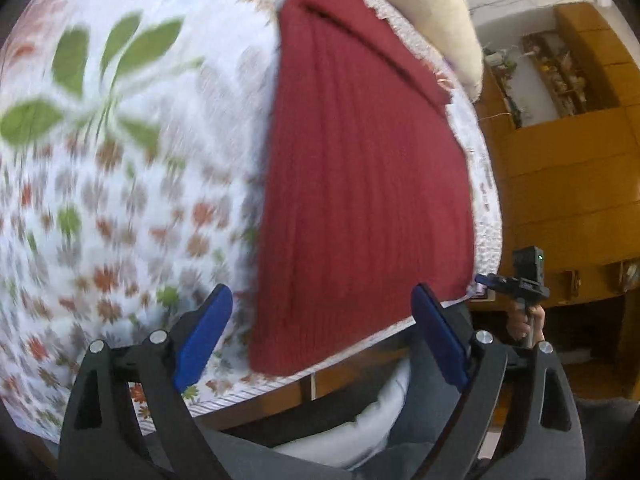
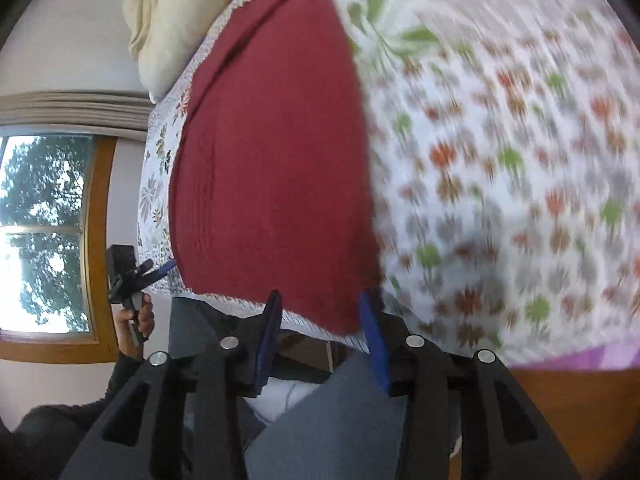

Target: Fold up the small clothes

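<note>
A dark red knit garment [image 1: 360, 184] lies flat on a floral bedsheet [image 1: 132, 184], its near edge at the bed's edge. My left gripper [image 1: 320, 320] is open wide just short of that edge, with nothing between its blue fingers [image 1: 204, 336]. In the right wrist view, the garment [image 2: 272, 160] has its near right corner hanging between the fingers of my right gripper [image 2: 322, 330], which stands open with a narrower gap. Each view shows the other gripper held in a hand off the bed's side: the right gripper [image 1: 512, 282] and the left gripper [image 2: 136, 276].
A cream pillow [image 1: 432, 12] lies at the head of the bed beyond the garment. Wooden cabinets [image 1: 568, 184] stand on one side and a window [image 2: 44, 232] on the other. The person's grey trouser legs [image 2: 340, 420] are below the bed edge.
</note>
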Available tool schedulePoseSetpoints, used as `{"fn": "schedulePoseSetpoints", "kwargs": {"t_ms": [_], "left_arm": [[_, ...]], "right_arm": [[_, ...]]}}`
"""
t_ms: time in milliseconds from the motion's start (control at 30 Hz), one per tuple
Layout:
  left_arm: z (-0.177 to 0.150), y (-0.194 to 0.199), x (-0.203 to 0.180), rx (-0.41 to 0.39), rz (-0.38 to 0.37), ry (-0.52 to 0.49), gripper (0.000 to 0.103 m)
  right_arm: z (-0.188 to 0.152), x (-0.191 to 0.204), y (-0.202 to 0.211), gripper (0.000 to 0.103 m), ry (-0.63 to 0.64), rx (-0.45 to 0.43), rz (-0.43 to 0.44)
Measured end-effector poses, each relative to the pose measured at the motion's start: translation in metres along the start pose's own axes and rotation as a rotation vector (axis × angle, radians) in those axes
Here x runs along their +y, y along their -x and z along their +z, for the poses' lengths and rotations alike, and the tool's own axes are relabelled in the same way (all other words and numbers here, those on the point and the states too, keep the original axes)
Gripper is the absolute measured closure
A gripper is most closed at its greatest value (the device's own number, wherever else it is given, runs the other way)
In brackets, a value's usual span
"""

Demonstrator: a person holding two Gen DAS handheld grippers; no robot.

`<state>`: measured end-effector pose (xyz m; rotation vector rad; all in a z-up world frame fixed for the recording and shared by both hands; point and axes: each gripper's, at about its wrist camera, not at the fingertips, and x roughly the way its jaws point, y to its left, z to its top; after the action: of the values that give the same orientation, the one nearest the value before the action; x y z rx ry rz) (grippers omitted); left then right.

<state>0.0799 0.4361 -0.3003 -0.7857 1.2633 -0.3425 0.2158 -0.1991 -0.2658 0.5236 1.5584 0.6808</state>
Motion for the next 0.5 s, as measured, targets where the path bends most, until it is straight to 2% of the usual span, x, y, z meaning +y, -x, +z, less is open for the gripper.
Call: {"fn": "schedulePoseSetpoints", "kwargs": {"t_ms": [133,200,367,500], "left_arm": [[0.002,-0.021,0.004,0.024,0.004,0.004,0.013],[0.004,-0.024,0.008,0.022,-0.023,0.033,0.010],[0.009,-0.027,0.008,0.033,-0.065,0.063,0.008],[-0.001,-0.028,0.006,0.044,-0.080,0.045,0.009]], "right_arm": [[0.005,-0.011,-0.011,0.061,-0.044,-0.003,-0.022],[0.003,-0.015,-0.012,0.060,-0.053,0.000,-0.015],[0.016,0.006,-0.035,0.059,-0.051,0.006,0.013],[0.014,0.000,-0.040,0.059,-0.064,0.015,0.025]]}}
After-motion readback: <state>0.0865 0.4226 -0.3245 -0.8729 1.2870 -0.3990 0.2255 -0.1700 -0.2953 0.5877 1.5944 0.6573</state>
